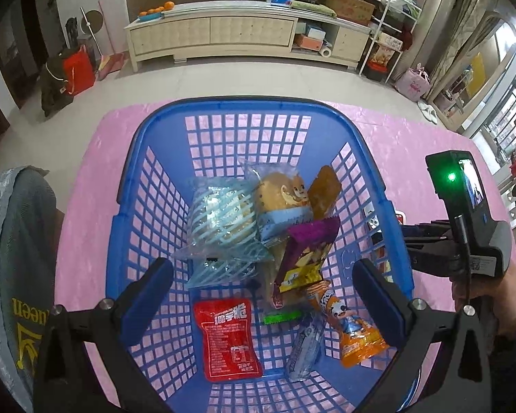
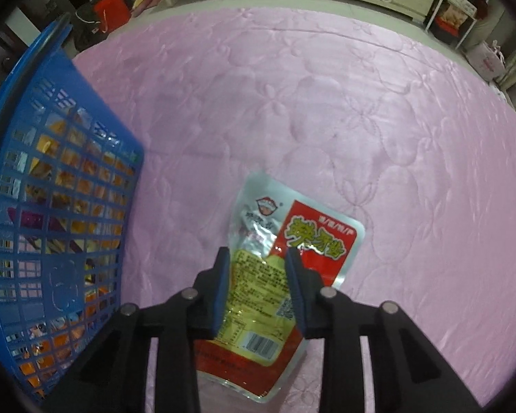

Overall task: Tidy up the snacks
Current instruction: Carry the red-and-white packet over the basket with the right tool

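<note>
A blue plastic basket (image 1: 154, 186) stands on a pink quilted cloth (image 1: 86, 172). It holds several snack packs: a striped blue pack (image 1: 220, 216), a squirrel bun pack (image 1: 282, 199), a purple pack (image 1: 302, 254), an orange pack (image 1: 351, 323) and a red pouch (image 1: 228, 337). My left gripper (image 1: 263, 278) is open and empty above the basket. My right gripper (image 2: 258, 268) is part open, its jaws on either side of a red and yellow snack pouch (image 2: 292, 241) that lies on the cloth (image 2: 326, 103) beside the basket (image 2: 65, 292). I cannot see whether the pads touch it.
The right hand-held gripper body (image 1: 464, 227) shows to the right of the basket in the left wrist view. A folded grey garment (image 1: 17, 258) lies at the cloth's left edge. A cream cabinet (image 1: 244, 34) and shelves stand across the floor.
</note>
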A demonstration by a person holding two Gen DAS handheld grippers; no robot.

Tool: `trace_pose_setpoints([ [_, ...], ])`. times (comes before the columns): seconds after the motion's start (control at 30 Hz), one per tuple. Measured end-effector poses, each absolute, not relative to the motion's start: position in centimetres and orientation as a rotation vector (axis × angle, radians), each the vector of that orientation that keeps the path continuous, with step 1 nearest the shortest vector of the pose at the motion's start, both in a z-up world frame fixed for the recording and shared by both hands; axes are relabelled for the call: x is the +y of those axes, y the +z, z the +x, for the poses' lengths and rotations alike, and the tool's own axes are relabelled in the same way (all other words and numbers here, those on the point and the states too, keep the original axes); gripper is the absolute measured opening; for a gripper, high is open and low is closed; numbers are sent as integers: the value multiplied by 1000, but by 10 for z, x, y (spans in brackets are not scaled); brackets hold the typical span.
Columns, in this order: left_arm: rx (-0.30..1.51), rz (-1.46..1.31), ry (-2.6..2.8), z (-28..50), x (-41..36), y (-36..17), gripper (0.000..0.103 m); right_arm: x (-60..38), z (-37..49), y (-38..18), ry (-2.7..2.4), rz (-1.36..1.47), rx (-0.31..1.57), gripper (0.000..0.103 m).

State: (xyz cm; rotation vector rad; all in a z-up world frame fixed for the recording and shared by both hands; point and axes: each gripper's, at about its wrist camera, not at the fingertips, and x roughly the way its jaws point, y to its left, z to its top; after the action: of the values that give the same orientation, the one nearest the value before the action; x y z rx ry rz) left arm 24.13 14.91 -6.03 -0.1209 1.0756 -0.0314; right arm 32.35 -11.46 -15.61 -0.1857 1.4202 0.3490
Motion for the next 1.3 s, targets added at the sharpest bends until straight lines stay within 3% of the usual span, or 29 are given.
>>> trace_pose_setpoints([
  [0.1,1076,-126,-27,239,152,-60,103,-120,315,-155,361,-216,1417,35],
  [0.17,1075,-132,-23,238,155,-61,103,-108,314,-157,372,-227,1403,28],
  [0.27,1079,-136,-16,236,157,-61,103,-100,302,-158,429,-217,1419,2],
  [0.57,1048,-118,-13,215,154,-46,103,-123,273,-147,516,-70,1396,1],
  [1.3,923,-63,-3,155,132,24,103,-127,231,5,703,59,1153,2],
])
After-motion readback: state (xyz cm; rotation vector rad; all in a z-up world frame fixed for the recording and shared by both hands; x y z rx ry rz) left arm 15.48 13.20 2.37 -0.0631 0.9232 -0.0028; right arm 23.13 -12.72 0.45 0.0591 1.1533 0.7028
